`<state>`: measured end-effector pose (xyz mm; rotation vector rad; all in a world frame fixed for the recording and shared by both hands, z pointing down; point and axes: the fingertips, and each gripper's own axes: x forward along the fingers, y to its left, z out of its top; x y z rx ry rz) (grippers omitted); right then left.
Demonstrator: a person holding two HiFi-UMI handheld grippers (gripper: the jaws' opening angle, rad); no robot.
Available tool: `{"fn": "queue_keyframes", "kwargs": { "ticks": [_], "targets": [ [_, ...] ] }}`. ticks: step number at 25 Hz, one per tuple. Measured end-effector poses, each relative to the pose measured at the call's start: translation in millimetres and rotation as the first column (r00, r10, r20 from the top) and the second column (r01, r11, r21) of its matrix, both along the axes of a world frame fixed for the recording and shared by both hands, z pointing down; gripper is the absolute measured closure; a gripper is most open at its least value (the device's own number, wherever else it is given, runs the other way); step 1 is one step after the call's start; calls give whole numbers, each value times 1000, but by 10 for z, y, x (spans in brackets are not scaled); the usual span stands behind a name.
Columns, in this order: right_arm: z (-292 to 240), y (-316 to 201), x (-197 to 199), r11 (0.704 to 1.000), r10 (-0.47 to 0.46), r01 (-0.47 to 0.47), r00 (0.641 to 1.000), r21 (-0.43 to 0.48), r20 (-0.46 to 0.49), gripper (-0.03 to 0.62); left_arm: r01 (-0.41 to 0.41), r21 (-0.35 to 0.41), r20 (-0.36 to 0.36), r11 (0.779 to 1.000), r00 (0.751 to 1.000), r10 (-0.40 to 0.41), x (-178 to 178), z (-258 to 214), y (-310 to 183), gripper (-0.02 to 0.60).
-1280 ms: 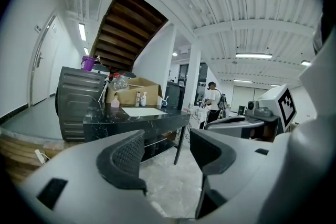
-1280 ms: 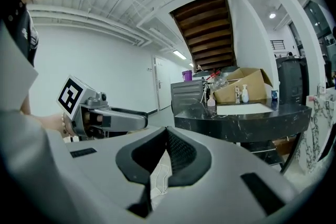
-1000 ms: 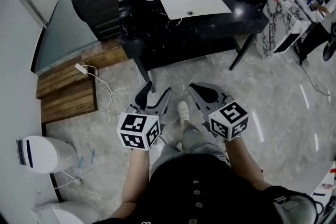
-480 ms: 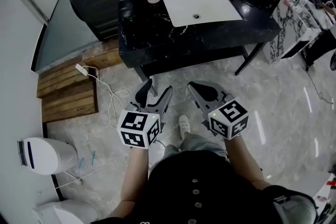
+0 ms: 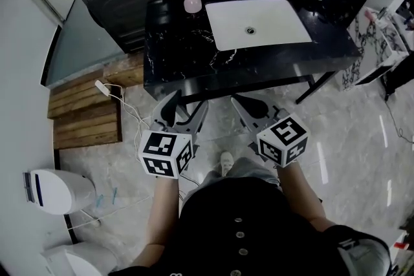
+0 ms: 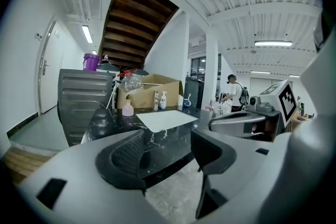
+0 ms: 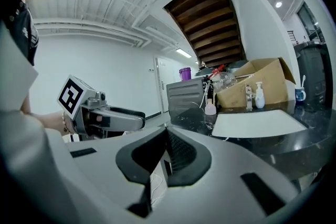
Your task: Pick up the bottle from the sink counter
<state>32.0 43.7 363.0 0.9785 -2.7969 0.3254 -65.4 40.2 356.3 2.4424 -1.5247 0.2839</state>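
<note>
While the left gripper hangs on the near side of the black marble bench, jaws apart and empty and just opened slightly further, the right gripper beside it has its jaws together on nothing. The pink bottle stands upright at the bench's far side, just left of the white sink, well apart from both.

Bright, even indoor light fills the head view, and shadow gathers only beneath the sink counter. The pale floor carries white streaks of glare, and the black counter top shines in patches. Both gripper views are strongly bowed — straight ceiling beams curve and the corners fall black. In the left gripper view, strip lights glow overhead; the left gripper, close to the lens, looks soft, the room beyond sharper.
</note>
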Motion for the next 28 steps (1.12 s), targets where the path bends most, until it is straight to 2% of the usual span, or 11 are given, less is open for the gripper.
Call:
{"fn": "queue_keyframes", "kwargs": {
  "ticks": [7, 14, 22, 28],
  "targets": [
    [30, -541, 65, 1000, -26, 26, 1000, 3, -5, 591, 16, -5, -6, 1000, 1000, -17, 73, 40, -510, 304],
    [82, -816, 56, 999, -52, 52, 999, -13, -3, 591, 12, -29, -4, 1000, 1000, -12, 148, 107, -753, 304],
    [148, -1010, 80, 999, -30, 31, 1000, -31, 4, 591, 52, -32, 6, 998, 999, -51, -44, 110, -996, 304],
    [190, -1199, 83, 999, -4, 3, 1000, -33, -18, 591, 28, -35, 4, 999, 1000, -27, -49, 107, -1217, 304]
  ]
}}
